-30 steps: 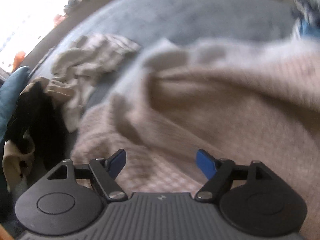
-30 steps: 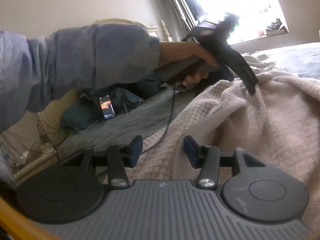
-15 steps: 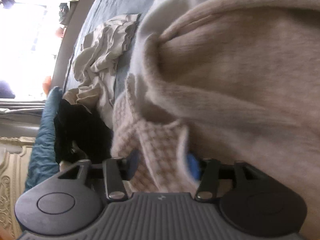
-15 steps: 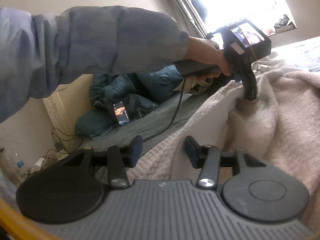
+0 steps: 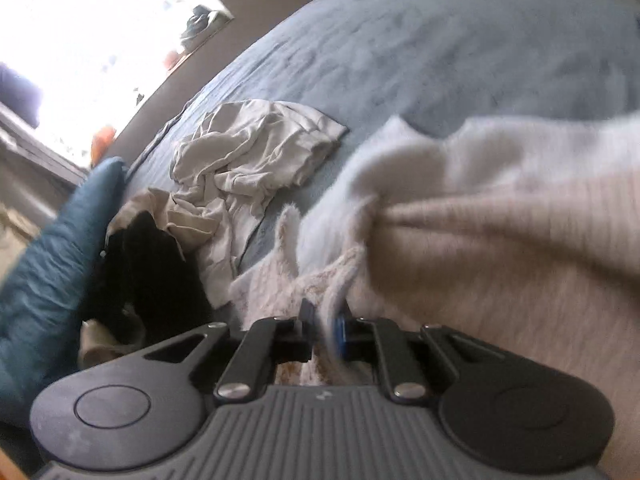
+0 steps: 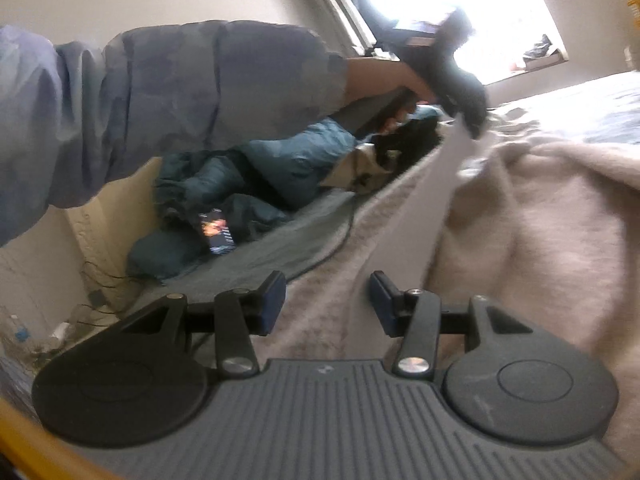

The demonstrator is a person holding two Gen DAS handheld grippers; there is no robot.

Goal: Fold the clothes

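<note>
Now tighter on fuzzy pink knit sweater [image 5: 500, 248]: left gripper [image 5: 322, 326] jaws.

Rumpled beige fleece garment [image 5: 500, 240] on the bed, edge lifted.

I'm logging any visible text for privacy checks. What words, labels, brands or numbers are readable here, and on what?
None can be read.
Phone lying on the bed: its screen is lit, but the content is too blurred to read.
Left gripper body: a small pale mark, too small to read.
Right gripper body: the same small mark, unreadable.
</note>
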